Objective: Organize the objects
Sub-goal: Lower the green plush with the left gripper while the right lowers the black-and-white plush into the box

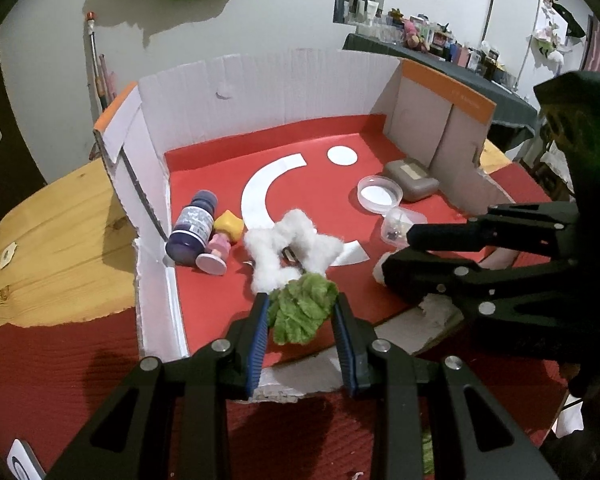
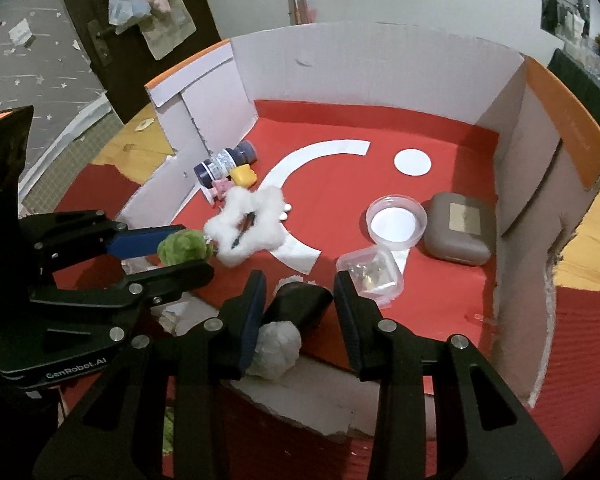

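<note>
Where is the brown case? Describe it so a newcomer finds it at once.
Start at the cardboard box with the red floor and follow its orange-edged side wall down. The brown case lies flat on the red floor by that wall, just beyond the round clear dish. It alone is opaque, a rounded brown block with a paler square label on top.
</note>
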